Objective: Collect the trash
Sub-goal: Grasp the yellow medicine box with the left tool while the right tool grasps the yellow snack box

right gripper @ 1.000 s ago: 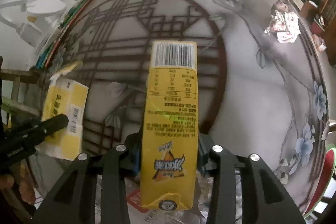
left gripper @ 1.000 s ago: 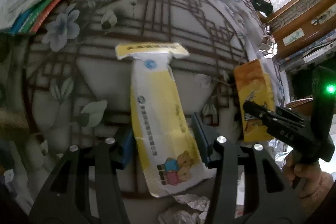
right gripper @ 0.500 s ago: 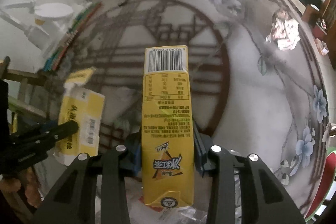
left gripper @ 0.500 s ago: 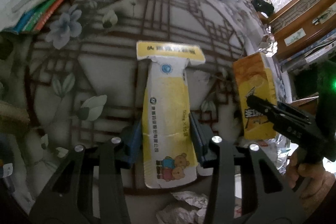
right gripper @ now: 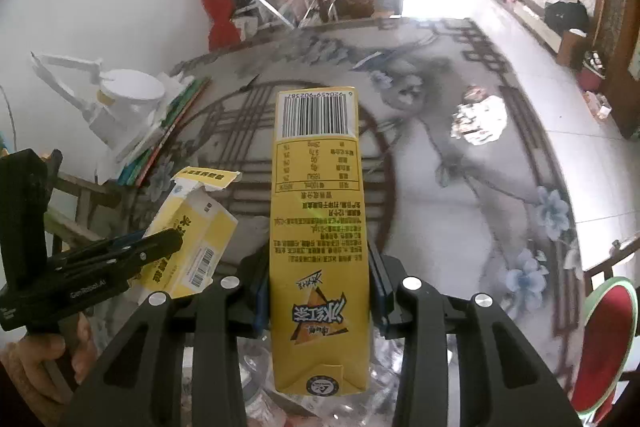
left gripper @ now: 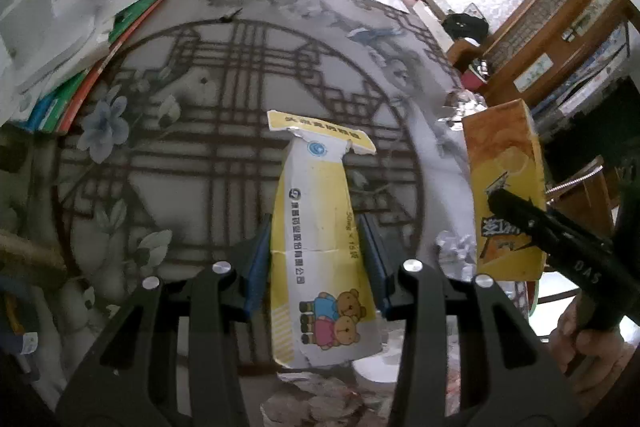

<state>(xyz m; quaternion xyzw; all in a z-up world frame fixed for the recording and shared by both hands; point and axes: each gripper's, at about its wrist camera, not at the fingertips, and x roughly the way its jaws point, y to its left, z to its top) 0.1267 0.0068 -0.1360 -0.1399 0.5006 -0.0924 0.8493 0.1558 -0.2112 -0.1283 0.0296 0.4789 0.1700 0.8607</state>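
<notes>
You have both pickups done: your left gripper [left gripper: 316, 259] is clamped on the flattened yellow-and-white box [left gripper: 320, 239], blue pads pressed on its two long edges, torn flap end pointing away from you, bear print end hanging back under the jaws. Your right gripper [right gripper: 320, 287] is clamped on the yellow drink carton [right gripper: 316, 227], pads on both narrow sides, barcode end pointing away, folded end toward you. Both items look clear of the round patterned table [left gripper: 200, 147], held in the air above it, side by side, apart from each other; the right-wrist view shows the box off to the left in the other gripper. No bin or bag is visible in either view, so the drop-off is not done and you still need somewhere to put these. Left on the table: a crumpled shiny wrapper [right gripper: 478, 119] well out toward the far right edge, plus crumpled foil scraps [left gripper: 320, 399] and clear plastic beneath the grippers near the close edge. The stack of books and papers [left gripper: 80, 59] at the left edge probably isn't trash. Judging by that, roughly two items collected, at least two clumps to go, and nothing deposited yet.
</notes>
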